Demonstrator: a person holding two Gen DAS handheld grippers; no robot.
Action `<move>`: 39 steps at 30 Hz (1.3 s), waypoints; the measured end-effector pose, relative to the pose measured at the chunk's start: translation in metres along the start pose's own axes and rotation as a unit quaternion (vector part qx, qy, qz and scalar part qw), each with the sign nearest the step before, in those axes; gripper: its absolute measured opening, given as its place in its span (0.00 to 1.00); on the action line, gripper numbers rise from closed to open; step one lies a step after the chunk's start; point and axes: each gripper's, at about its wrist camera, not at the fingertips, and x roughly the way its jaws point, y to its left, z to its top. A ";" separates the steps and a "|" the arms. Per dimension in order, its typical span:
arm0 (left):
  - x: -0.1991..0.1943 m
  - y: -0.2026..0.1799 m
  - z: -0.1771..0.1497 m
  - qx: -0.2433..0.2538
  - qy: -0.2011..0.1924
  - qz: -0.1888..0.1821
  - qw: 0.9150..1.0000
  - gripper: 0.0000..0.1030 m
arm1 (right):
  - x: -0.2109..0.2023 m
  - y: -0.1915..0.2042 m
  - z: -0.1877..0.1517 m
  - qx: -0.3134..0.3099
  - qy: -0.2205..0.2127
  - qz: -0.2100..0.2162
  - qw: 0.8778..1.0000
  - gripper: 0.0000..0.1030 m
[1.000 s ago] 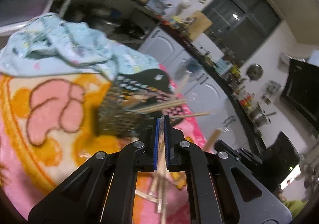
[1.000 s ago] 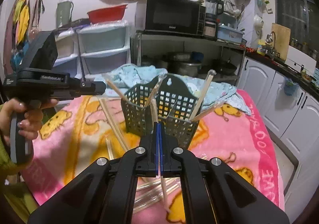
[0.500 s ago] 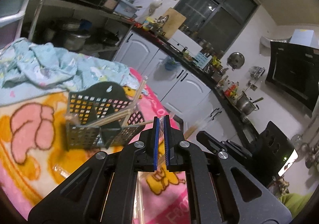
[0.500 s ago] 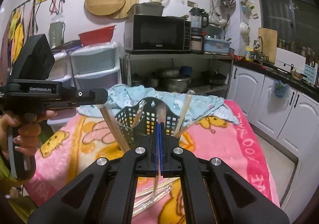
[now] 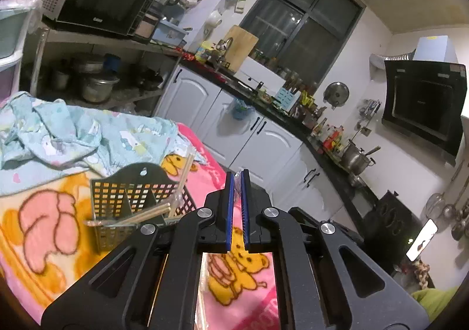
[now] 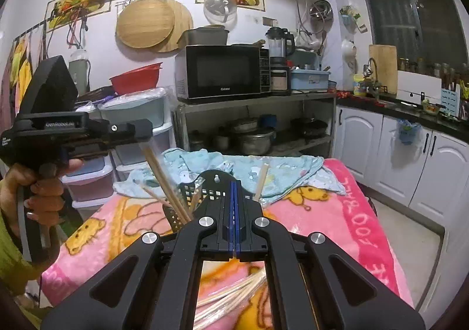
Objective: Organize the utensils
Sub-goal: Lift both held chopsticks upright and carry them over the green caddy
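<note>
**Sorting chopsticks into the mesh caddy**

Looking along my left gripper (image 5: 236,183), I see its blue-lined fingers (image 5: 229,206) drawn nearly together with a thin sliver of clear wrapper pinched between the tips; I take it for a wrapped chopstick, though only a bit of it shows there. In the right wrist view this same gripper sits at the far left, gripped by a hand (image 6: 38,183), and a pair of wooden chopsticks (image 6: 167,183) slants down from its front end into the caddy.

My right gripper (image 6: 235,186) has its fingers pressed together on something thin; a pale stick end shows just below the pads, but I cannot tell what it is.

The dark mesh utensil caddy (image 5: 137,201) stands upright on the pink cartoon blanket (image 5: 52,230), left of my left gripper. Several chopsticks already lean in its compartments: one pair lies low, poking out toward the near left (image 5: 129,217), another stands tilted at the right end (image 5: 184,171). From the right wrist, the caddy (image 6: 187,192) is just beyond the fingertips, partly hidden by them, with a chopstick (image 6: 261,180) rising at its right.

A loose bundle of wrapped chopsticks (image 6: 234,297) lies on the blanket under my right gripper. A crumpled light-blue cloth (image 5: 73,136) lies on the far side of the caddy.
</note>
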 end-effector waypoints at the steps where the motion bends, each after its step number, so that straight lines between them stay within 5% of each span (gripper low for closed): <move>1: -0.002 -0.001 0.002 0.003 -0.003 0.000 1.000 0.02 | 0.000 -0.001 0.001 0.002 -0.001 0.000 1.000 0.01; 8: -0.013 -0.004 0.019 0.013 -0.024 -0.001 1.000 0.02 | 0.006 -0.007 0.007 0.004 0.002 -0.014 1.000 0.01; 13: -0.019 -0.008 0.029 0.022 -0.034 -0.001 0.999 0.02 | 0.053 -0.048 -0.019 0.071 0.089 -0.009 0.993 0.06; 19: -0.025 -0.012 0.049 0.031 -0.053 -0.003 0.998 0.02 | 0.132 -0.092 -0.068 0.130 0.220 -0.050 0.965 0.28; 26: -0.034 -0.014 0.075 0.042 -0.084 0.015 0.995 0.02 | 0.205 -0.129 -0.107 0.193 0.302 -0.069 0.931 0.31; 30: -0.039 -0.009 0.088 0.046 -0.098 0.031 0.994 0.02 | 0.232 -0.144 -0.118 0.236 0.327 -0.053 0.913 0.31; 32: -0.040 -0.005 0.094 0.047 -0.105 0.041 0.992 0.02 | 0.240 -0.145 -0.119 0.237 0.334 -0.055 0.911 0.11; 34: -0.040 0.000 0.098 0.046 -0.108 0.050 0.992 0.02 | 0.241 -0.152 -0.114 0.255 0.325 -0.050 0.909 0.08; 39: -0.039 0.015 0.109 0.040 -0.109 0.070 0.991 0.02 | 0.214 -0.153 -0.061 0.254 0.249 -0.033 0.934 0.06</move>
